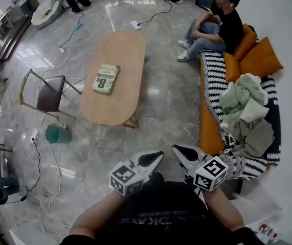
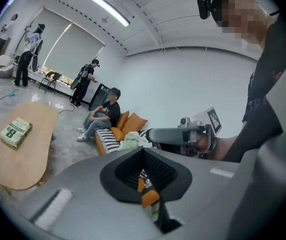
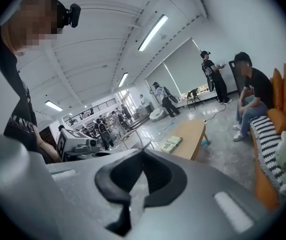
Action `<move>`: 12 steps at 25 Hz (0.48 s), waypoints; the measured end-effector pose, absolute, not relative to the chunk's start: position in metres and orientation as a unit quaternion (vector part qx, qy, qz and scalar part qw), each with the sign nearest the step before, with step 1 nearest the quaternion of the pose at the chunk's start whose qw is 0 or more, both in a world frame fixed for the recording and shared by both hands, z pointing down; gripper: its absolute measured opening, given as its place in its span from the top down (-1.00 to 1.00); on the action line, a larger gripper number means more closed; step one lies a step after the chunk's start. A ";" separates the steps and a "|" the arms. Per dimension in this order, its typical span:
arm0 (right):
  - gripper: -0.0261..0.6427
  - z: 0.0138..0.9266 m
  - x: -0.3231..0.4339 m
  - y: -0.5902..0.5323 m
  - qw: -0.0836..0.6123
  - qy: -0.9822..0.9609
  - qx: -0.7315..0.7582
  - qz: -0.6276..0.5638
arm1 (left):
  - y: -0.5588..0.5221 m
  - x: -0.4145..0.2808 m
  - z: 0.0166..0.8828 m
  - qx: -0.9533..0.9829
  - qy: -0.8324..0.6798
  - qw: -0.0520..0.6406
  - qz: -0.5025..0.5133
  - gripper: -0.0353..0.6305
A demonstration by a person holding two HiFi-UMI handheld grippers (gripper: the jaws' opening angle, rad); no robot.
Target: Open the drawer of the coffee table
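The oval wooden coffee table [image 1: 120, 50] stands in the middle of the floor with a green book [image 1: 105, 78] lying on it. No drawer shows in any view. Both grippers are held close to my body, well short of the table's near end. My left gripper [image 1: 151, 159] and right gripper [image 1: 184, 151] are both shut with nothing in them. In the left gripper view the table [image 2: 13, 159] and book [image 2: 16, 131] are at the lower left, with the shut jaws [image 2: 144, 149] pointing past them. The right gripper view has the table [image 3: 193, 134] ahead of its shut jaws [image 3: 142, 151].
An orange sofa [image 1: 210, 131] with a striped blanket, cushions and a pile of clothes [image 1: 243, 106] runs along the right; a person sits at its far end [image 1: 215, 32]. A folding chair [image 1: 49, 93], a teal bucket [image 1: 58, 133] and floor cables [image 1: 49, 152] lie left of the table.
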State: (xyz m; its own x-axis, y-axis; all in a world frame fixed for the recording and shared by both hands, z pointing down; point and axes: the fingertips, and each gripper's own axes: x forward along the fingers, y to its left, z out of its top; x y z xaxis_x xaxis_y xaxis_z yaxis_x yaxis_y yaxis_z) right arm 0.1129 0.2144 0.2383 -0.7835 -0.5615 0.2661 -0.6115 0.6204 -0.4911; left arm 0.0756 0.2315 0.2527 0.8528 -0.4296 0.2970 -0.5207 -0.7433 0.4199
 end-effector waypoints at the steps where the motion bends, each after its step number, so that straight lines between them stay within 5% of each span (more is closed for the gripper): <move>1: 0.92 0.238 0.111 0.206 0.042 -0.899 0.326 0.288 | 0.223 0.072 0.251 0.929 -0.259 0.248 0.089 0.90; 12: 0.92 0.235 0.083 0.137 0.048 -0.914 0.289 0.280 | 0.169 0.023 0.244 0.910 -0.331 0.241 0.073 0.90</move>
